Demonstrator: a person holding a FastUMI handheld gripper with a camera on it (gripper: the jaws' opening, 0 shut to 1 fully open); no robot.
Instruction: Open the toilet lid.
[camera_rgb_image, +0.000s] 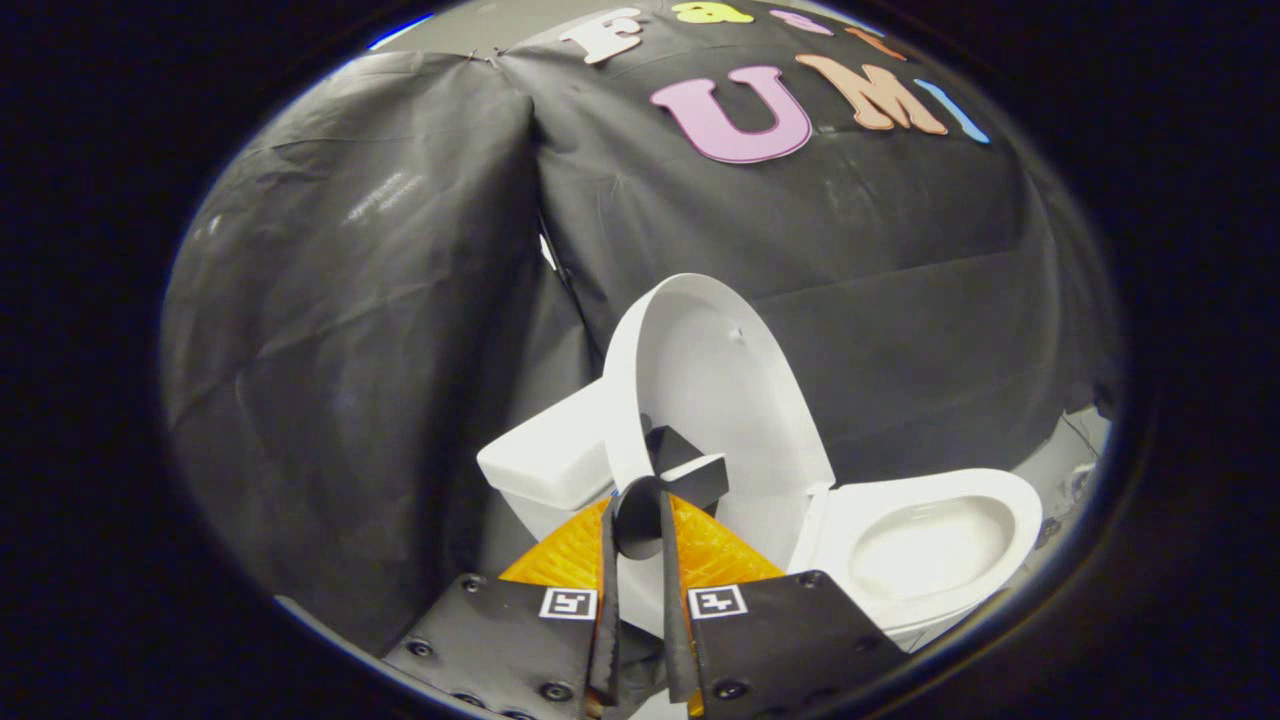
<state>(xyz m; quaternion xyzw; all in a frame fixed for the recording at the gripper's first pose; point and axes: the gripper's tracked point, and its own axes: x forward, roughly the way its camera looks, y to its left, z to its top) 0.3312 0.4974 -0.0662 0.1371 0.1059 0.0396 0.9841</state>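
Observation:
A white toilet stands against the black cloth wall. Its lid (720, 370) is raised nearly upright, with its inner side facing the bowl (930, 545) and leaning back toward the tank (550, 460). A black handle (685, 465) is fixed to the lid's near rim. My gripper (638, 505) is shut on this handle, and the handle's rounded black end sits pinched between the two orange fingers (715, 550). The seat ring (1015, 500) lies flat around the bowl, off to the right of the fingers.
Black cloth walls meet in a corner just behind the tank. A strip of pale floor (1075, 455) shows beyond the bowl's far end.

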